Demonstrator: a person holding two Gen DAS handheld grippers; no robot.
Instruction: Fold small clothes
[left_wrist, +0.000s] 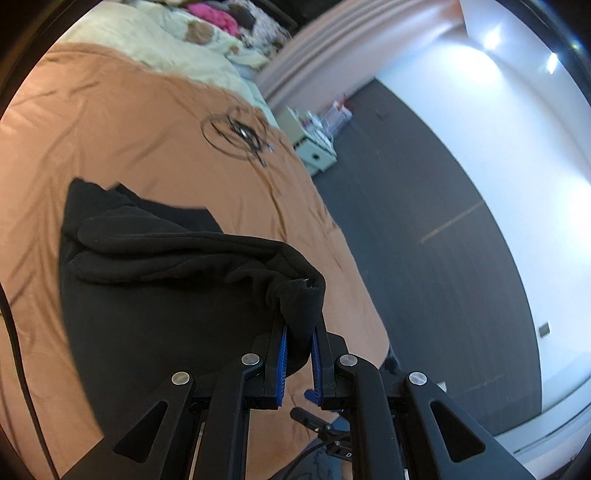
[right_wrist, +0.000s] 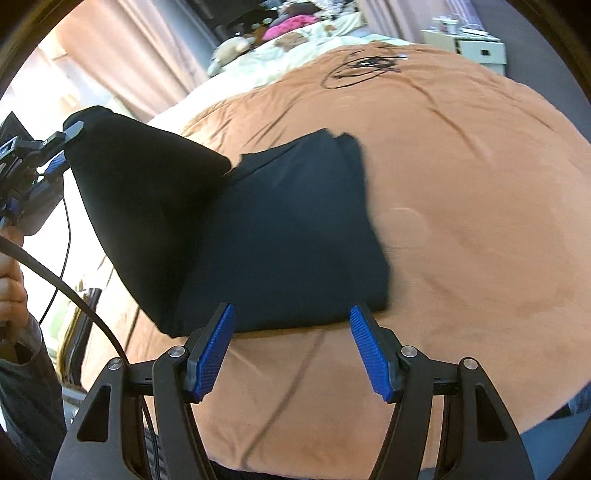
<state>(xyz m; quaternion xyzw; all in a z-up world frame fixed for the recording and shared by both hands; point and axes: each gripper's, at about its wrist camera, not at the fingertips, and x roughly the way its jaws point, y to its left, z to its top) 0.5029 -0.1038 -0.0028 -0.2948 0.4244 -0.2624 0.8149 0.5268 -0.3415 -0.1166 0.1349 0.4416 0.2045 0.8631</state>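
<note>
Blue pads of right gripper stand apart, empty. Left gripper pinches black garment corner, lifted over brown bedspread; fold half-made, unfinished.

Black garment on an orange-brown bedcover printed with a black scribbled circle design. Beyond it, pale cream bedding with brown patches and a bright pink heap. Gripper pads blue.
</note>
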